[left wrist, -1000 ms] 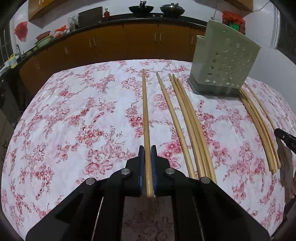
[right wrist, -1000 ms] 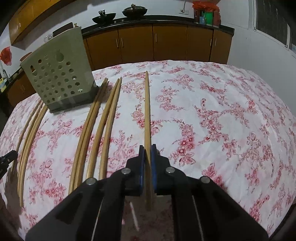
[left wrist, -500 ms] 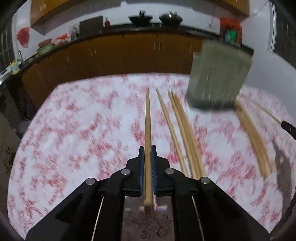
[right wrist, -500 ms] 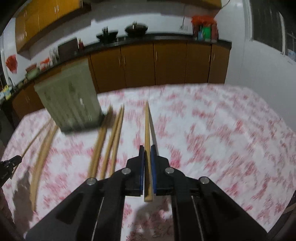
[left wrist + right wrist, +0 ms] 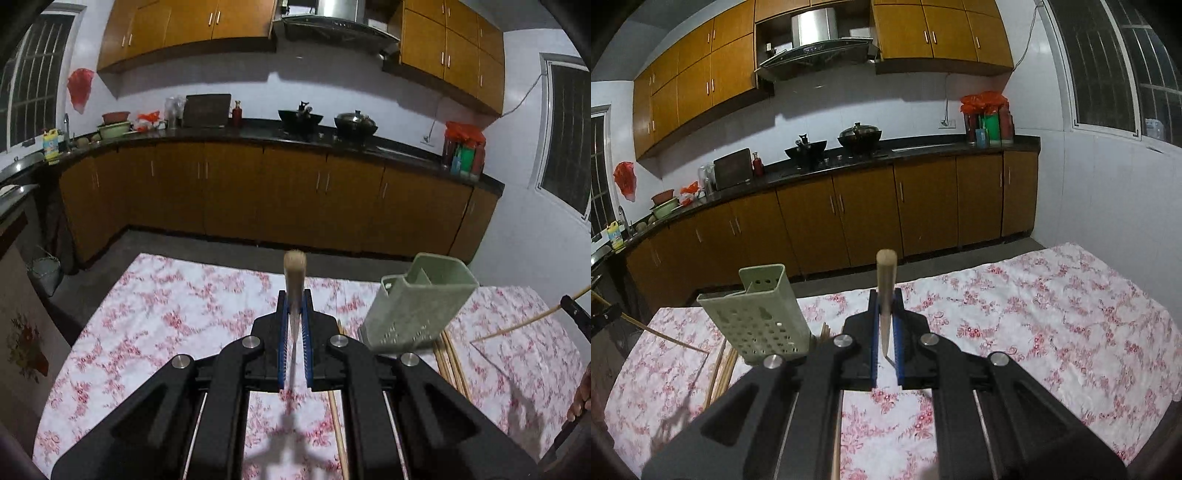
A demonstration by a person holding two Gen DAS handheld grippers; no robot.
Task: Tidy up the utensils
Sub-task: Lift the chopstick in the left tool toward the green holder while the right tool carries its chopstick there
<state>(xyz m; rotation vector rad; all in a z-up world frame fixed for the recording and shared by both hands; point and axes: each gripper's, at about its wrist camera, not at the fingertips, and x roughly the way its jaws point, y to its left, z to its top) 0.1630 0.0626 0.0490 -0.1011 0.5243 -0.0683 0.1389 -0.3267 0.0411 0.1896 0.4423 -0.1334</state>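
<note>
The left gripper [image 5: 294,314] is clamped on a chopstick [image 5: 294,275], and the right gripper [image 5: 885,314] on another chopstick [image 5: 885,280] — both sticks raised off the floral tablecloth [image 5: 166,314], pointing away from the cameras. Just beyond the grippers stands the green holder [image 5: 417,306], upright. Loose chopsticks [image 5: 448,354] lie on the cloth at the holder's base. Behind the holder — brown cabinets [image 5: 258,192].

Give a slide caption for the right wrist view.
Right claw holds a chopstick raised beside the green holder.
</note>
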